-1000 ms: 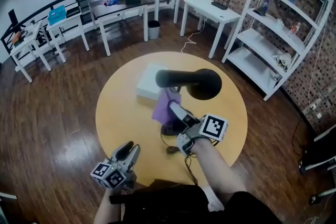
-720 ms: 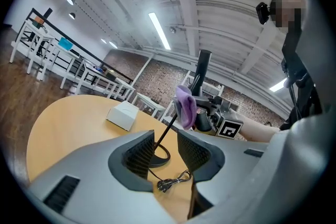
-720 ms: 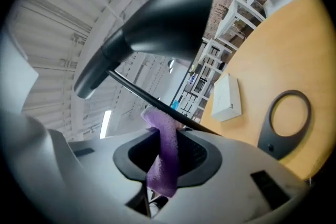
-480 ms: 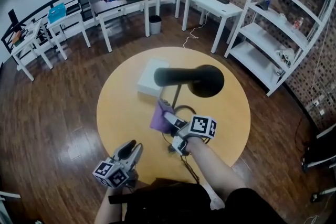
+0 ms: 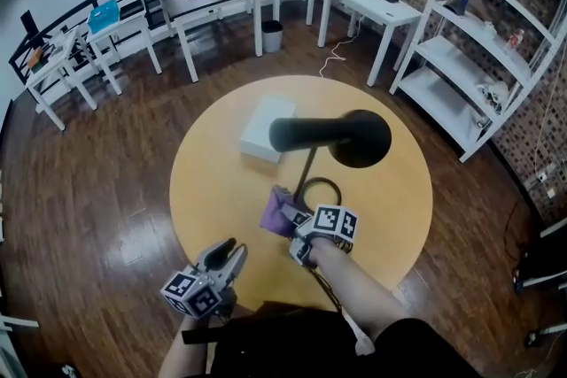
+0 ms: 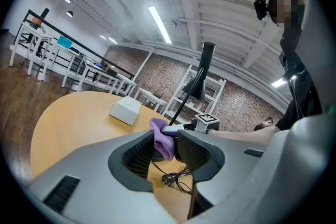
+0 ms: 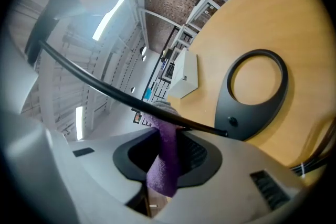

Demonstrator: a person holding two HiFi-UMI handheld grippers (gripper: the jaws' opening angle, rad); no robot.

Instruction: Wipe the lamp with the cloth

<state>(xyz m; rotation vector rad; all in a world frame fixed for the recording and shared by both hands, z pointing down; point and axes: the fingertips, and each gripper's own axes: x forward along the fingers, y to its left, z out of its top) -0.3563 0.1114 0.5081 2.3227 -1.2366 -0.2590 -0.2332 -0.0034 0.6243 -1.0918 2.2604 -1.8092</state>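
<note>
Round wooden surface [image 5: 213, 181] mid-frame, black lamp [image 5: 332, 135] on it with thin stem rising up-frame off the ring base, purple cloth [image 5: 276, 212] pinched in right gripper [image 5: 291, 219] against the stem's low end, left gripper [image 5: 229, 254] pressed together, farther off lower left.

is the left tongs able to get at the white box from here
Probably yes: the left tongs hold nothing, and bare table lies between them and the white box; the lamp stands off to the right.
</note>
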